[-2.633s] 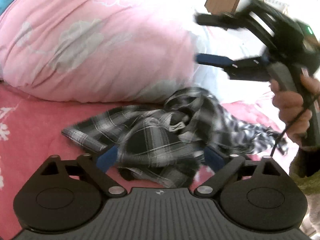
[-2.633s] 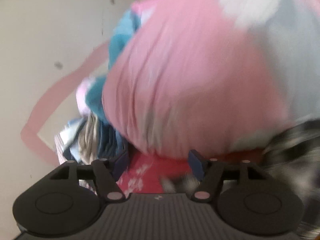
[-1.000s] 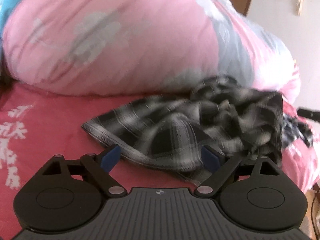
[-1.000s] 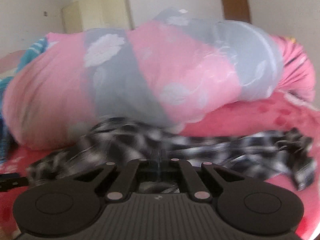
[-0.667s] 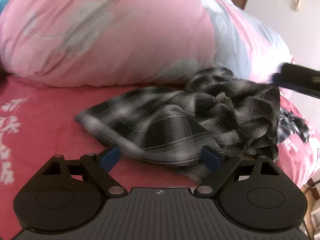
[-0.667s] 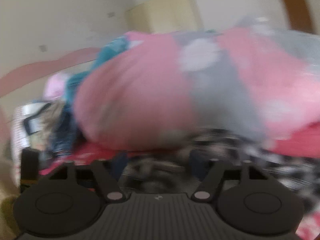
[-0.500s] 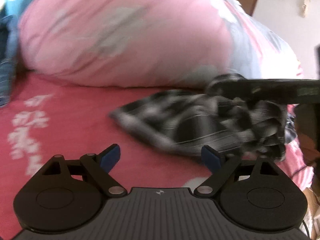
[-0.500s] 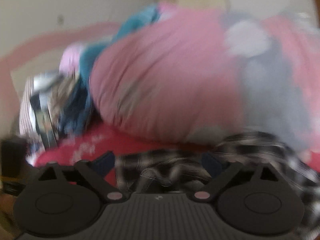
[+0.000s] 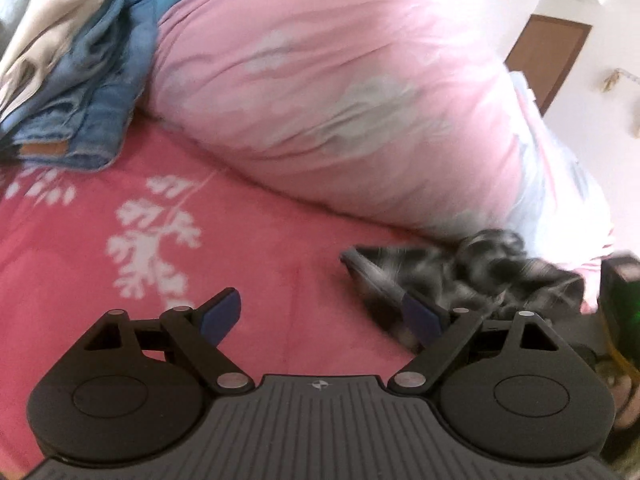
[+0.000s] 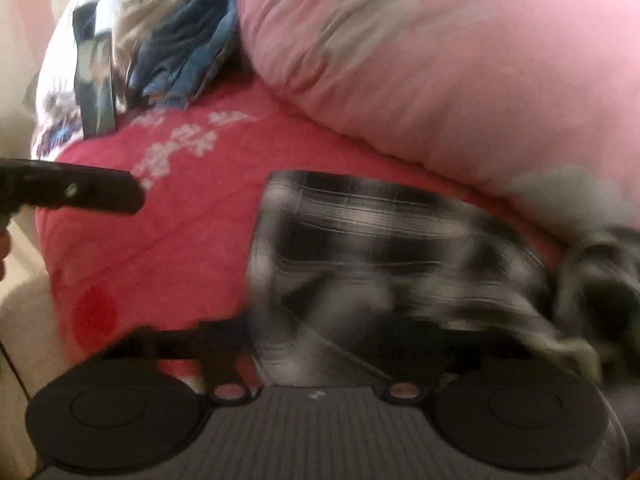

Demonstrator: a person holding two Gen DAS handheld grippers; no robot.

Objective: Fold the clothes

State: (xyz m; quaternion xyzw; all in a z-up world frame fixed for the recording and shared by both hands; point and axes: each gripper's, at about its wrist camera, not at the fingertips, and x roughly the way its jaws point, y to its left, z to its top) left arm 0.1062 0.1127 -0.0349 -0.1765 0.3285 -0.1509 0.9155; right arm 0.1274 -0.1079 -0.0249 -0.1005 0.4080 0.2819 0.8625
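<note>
A crumpled black-and-white plaid shirt point(image 9: 460, 276) lies on the red bedsheet point(image 9: 280, 272) against a pink duvet. My left gripper point(image 9: 320, 314) is open over bare sheet; its right pad overlaps the shirt's left edge and nothing is between the pads. In the right wrist view the plaid shirt point(image 10: 380, 236) fills the middle, heavily blurred. My right gripper point(image 10: 320, 344) is low over it and its jaws are closing, with cloth lying across them and the pads hidden. The left gripper's finger point(image 10: 80, 192) pokes in from the left.
A big pink duvet point(image 9: 340, 100) bulges along the back of the bed. Folded jeans and other clothes point(image 9: 80, 92) are piled at the far left. The bed's edge point(image 10: 44, 248) drops off at the left. A brown door point(image 9: 548, 60) stands behind.
The left gripper has slid left, so the shirt now sits at its right. The right gripper went from shut to wide open, swung down over the shirt, and its fingers are now blurred in the cloth.
</note>
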